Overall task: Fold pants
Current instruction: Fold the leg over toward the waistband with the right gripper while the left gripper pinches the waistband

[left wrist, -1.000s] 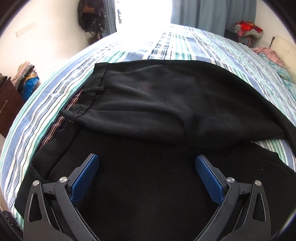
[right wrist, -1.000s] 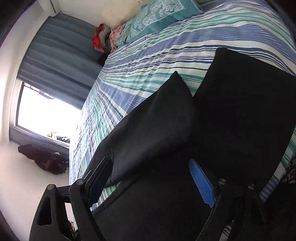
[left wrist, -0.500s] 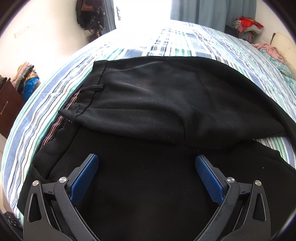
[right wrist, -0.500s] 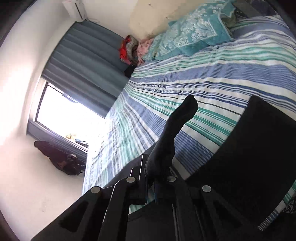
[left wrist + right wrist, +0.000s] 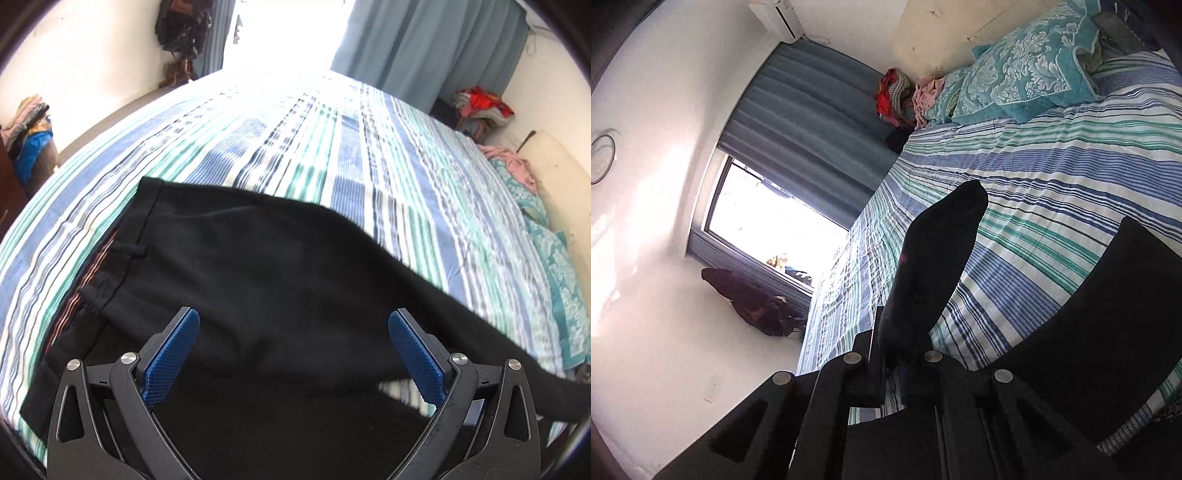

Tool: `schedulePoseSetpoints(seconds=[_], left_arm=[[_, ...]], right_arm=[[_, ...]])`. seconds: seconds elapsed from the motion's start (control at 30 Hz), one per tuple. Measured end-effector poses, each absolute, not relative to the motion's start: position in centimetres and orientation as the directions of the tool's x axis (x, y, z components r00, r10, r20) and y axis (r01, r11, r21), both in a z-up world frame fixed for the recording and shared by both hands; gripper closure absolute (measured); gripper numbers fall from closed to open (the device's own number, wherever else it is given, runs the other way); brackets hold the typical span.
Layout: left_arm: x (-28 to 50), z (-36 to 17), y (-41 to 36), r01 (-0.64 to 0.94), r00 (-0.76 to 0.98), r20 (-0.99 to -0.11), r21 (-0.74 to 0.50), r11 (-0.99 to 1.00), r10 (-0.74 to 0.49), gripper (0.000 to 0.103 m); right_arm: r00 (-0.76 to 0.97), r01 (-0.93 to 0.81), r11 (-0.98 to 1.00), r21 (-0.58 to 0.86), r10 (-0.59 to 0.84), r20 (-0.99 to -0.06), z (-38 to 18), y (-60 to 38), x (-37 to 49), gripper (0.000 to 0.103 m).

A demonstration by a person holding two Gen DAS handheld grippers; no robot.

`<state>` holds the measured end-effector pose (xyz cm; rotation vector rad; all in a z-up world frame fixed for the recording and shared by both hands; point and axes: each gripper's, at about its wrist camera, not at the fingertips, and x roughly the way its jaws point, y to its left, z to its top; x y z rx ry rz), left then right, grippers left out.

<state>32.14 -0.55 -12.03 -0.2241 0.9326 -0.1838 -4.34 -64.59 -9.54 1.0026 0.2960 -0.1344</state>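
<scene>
The black pants lie on the striped bed, waistband toward the left edge with a belt loop and a strip of striped lining showing. One leg is folded across the other and runs off to the right as a raised, taut band. A second ago this upper layer lay slack, its curved edge well ahead of the left gripper; now that edge has been drawn back to the fingertips, and more of the bed shows beyond the pants.

The left gripper hangs just above the lower layer with its blue pads spread wide, holding nothing, much as before.

The right gripper is pressed together on a fold of the pants, which stands up from between its fingers as a dark peak. A second ago those fingers were apart around the cloth; half a second ago they had closed on it, and the peak now looks larger in the right wrist view. The rest of the pants lies flat to the right.

Teal patterned pillows sit at the head of the bed, blue curtains beside a bright window. No readable writing or labels appear.
</scene>
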Motion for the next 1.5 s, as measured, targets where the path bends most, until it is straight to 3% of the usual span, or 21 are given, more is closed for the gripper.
schedulePoseSetpoints(seconds=[0.2, 0.4, 0.47, 0.5, 0.53, 0.57, 0.7, 0.87, 0.97, 1.1, 1.2, 1.4, 1.5], left_arm=[[38.4, -12.4, -3.2, 0.033, 0.476, -0.798, -0.403, 0.915, -0.369, 0.001], [40.5, -15.4, -6.5, -0.017, 0.384, -0.833, -0.437, 0.899, -0.398, 0.004], [41.1, -16.1, -6.9, -0.043, 0.36, -0.84, -0.45, 0.892, -0.406, 0.026], [41.2, -16.3, -6.8, -0.058, 0.345, -0.842, -0.461, 0.886, -0.415, 0.051], [41.3, -16.5, -6.6, -0.068, 0.336, -0.836, -0.482, 0.874, -0.434, 0.082], [41.1, -16.3, -6.1, -0.073, 0.342, -0.821, -0.508, 0.859, -0.457, 0.094], [38.4, -12.5, -4.4, -0.029, 0.437, -0.765, -0.538, 0.843, -0.473, 0.094], [28.6, -5.1, -1.1, 0.132, 0.577, -0.681, -0.466, 0.875, -0.45, 0.094], [21.6, -7.1, 1.4, 0.129, 0.547, -0.714, -0.443, 0.887, -0.436, 0.093], [16.2, -14.1, 2.5, 0.081, 0.419, -0.808, -0.421, 0.903, -0.414, 0.093], [14.6, -16.2, 2.1, 0.055, 0.372, -0.826, -0.435, 0.899, -0.423, 0.094], [13.5, -15.7, 0.6, 0.12, 0.345, -0.829, -0.427, 0.896, -0.441, 0.094], [12.9, -15.9, 0.3, 0.129, 0.315, -0.834, -0.436, 0.891, -0.453, 0.094]], right_arm=[[0.967, 0.163, 0.549, 0.82, 0.076, -0.243, -6.9, -63.7, -5.1, 0.098], [0.973, 0.055, 0.575, 0.816, 0.153, -0.173, -4.0, -62.8, -6.4, 0.098], [0.972, 0.012, 0.564, 0.826, 0.188, -0.142, -3.4, -62.8, -6.8, 0.098], [0.969, -0.009, 0.558, 0.83, 0.209, -0.13, -3.3, -62.8, -7.0, 0.098], [0.967, -0.024, 0.551, 0.834, 0.226, -0.121, -3.2, -63.0, -7.2, 0.098], [0.965, -0.029, 0.544, 0.838, 0.235, -0.118, -3.3, -63.3, -7.4, 0.098], [0.958, 0.071, 0.537, 0.841, 0.197, -0.206, -5.7, -65.7, -7.1, 0.098], [0.948, 0.158, 0.484, 0.861, 0.17, -0.27, -8.2, -70.0, -5.3, 0.098], [0.928, 0.193, 0.505, 0.841, 0.186, -0.324, -8.5, -71.4, -5.3, 0.098], [0.794, 0.399, 0.604, 0.69, 0.15, -0.59, -11.7, -72.6, -5.5, 0.098], [0.646, 0.491, 0.671, 0.555, 0.147, -0.749, -14.8, -72.4, -5.4, 0.098], [0.512, 0.536, 0.768, 0.351, 0.036, -0.858, -15.6, -72.0, -6.2, 0.098], [0.509, 0.58, 0.723, 0.375, 0.038, -0.86, -16.2, -73.1, -7.4, 0.098]])
